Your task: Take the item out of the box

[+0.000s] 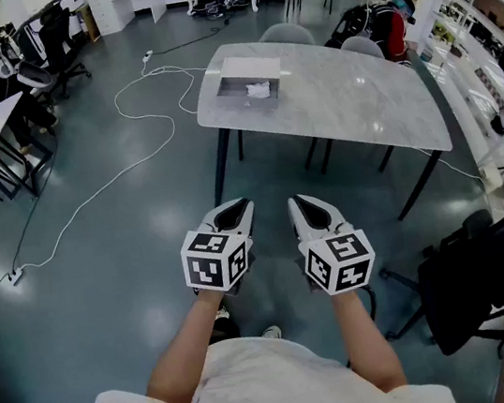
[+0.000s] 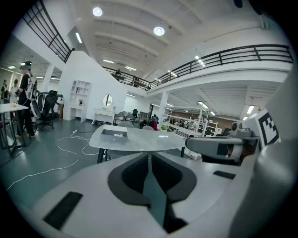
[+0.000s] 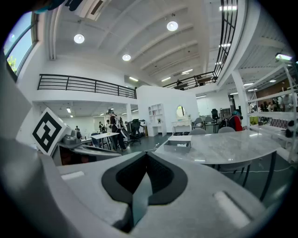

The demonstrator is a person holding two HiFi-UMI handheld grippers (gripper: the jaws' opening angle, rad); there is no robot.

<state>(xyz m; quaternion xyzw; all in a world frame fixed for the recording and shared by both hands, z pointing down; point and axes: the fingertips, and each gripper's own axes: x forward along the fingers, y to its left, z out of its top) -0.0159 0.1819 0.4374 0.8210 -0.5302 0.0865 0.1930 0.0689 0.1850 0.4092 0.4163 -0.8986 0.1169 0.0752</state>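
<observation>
a grey-white marbled table (image 1: 350, 104) on dark slanted legs stands on a glossy blue-grey floor (image 1: 114, 227). a shallow open box (image 1: 238, 101) sits directly on its top, near the far left corner in the head view. a white cable (image 1: 146, 118) loops across the floor beside the table.

Open grey floor (image 1: 131, 215) lies ahead of left gripper (image 1: 233, 211) and right gripper (image 1: 306, 206). A white marble table (image 1: 350, 104) blocks farther ahead, with a black office chair (image 1: 492, 276) just right.

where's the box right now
In the head view the box sits at the marble table's far left corner, with a white item inside.
</observation>
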